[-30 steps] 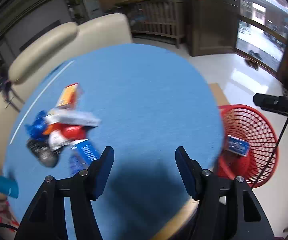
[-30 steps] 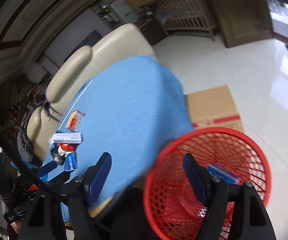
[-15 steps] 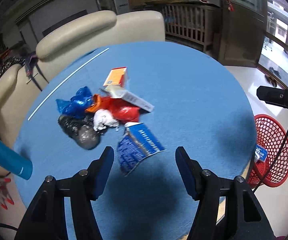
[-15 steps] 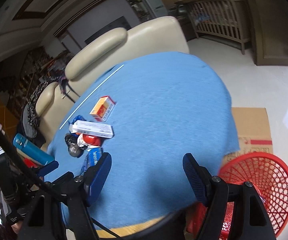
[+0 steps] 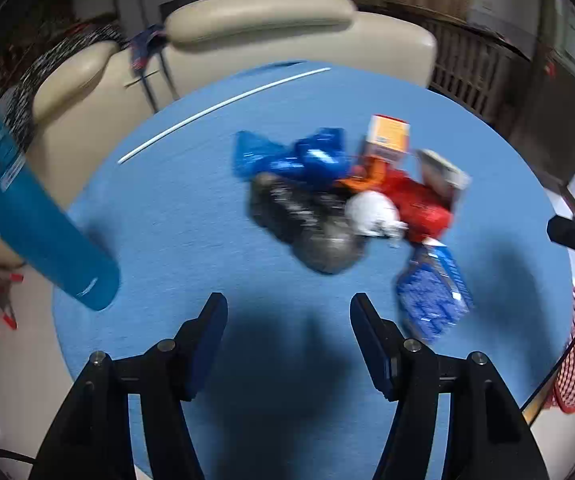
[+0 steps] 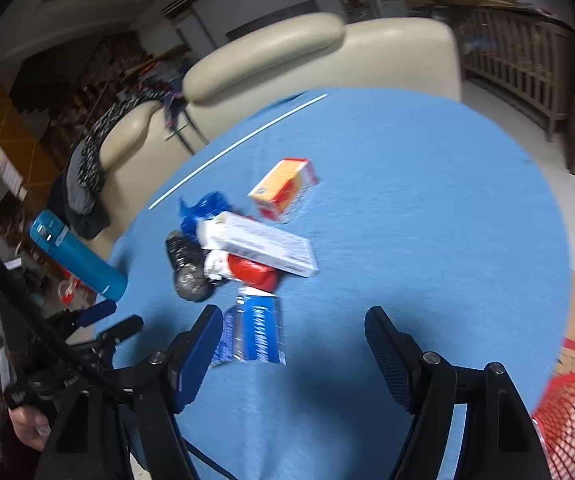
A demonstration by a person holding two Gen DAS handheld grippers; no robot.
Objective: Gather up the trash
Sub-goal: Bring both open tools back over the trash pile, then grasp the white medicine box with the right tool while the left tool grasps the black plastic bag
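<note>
Trash sits heaped on the blue worktop (image 6: 427, 208), centre-left in the right wrist view and upper right of centre in the left wrist view. Going left to right in the right wrist view: the black crumpled bag (image 6: 185, 260) and blue plastic wrapper (image 6: 199, 208) look soft and light, best pinched at a raised fold. The long white carton (image 6: 259, 242) looks stiff and light; its long axis runs from upper left to lower right, so a grip across its narrow width should suit. Below it the flat blue packet (image 6: 253, 334) lies nearly upright in the frame, thin, likely slippery, hard to lift off cloth. The orange box (image 6: 283, 188) points to the upper right, rigid, easy across its short sides. Left claw (image 5: 285, 312) and right claw (image 6: 293, 326) both hang spread wide and empty. The red basket (image 6: 571, 420) sits at the lower right.
</note>
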